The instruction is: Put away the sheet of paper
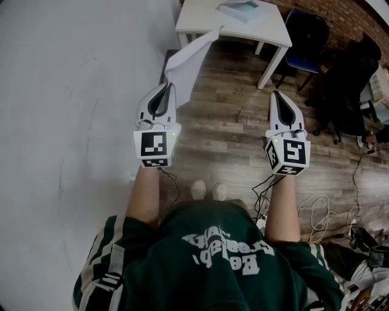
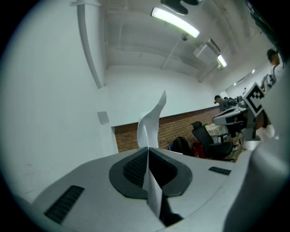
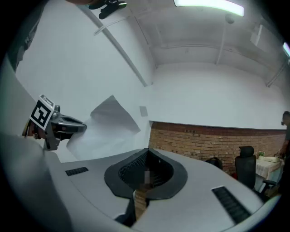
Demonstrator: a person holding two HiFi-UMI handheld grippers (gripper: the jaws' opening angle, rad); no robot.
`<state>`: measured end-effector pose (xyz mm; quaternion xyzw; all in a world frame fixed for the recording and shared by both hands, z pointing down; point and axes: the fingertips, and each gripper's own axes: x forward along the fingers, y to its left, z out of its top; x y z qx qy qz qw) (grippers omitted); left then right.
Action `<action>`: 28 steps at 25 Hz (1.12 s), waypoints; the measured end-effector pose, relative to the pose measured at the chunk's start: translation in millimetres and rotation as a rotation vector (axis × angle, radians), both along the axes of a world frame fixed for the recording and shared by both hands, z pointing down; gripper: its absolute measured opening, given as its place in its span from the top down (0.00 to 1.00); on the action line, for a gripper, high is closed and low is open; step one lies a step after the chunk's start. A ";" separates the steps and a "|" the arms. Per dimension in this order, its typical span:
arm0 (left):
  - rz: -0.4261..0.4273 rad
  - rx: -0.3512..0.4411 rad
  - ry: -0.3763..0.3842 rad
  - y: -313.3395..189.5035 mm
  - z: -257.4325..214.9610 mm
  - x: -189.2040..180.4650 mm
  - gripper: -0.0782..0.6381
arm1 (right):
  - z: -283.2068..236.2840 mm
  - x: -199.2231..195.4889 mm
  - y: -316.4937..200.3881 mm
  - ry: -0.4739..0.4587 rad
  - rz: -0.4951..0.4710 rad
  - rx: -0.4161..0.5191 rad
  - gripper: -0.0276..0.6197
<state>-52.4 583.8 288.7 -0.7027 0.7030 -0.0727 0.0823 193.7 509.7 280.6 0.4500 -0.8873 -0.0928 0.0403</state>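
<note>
One white paper sheet [image 1: 185, 61], pinched by left gripper [image 1: 165, 90]; right gripper [image 1: 277, 96] clenched empty (carry level, keep pinch firm).

A white table [image 1: 270, 29] stands at twelve o'clock on a wooden floor [image 1: 231, 121]. Black office chairs [image 1: 349, 79] sit at two o'clock, and loose cables [image 1: 322, 209] lie at four.

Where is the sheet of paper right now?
Head view, left side: the sheet of paper is pinched in the left claw, pointing toward the white table.
</note>
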 end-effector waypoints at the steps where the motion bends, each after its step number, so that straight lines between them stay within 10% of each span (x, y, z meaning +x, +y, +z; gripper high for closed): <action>1: 0.001 0.000 -0.002 0.1 -0.1 2.2 0.89 | -0.4 1.5 0.3 -0.005 -0.003 -0.003 0.97; 28: -0.018 0.020 -0.030 -16.2 -3.1 63.9 0.89 | 10.1 66.0 -19.5 -0.044 -0.054 -0.004 0.97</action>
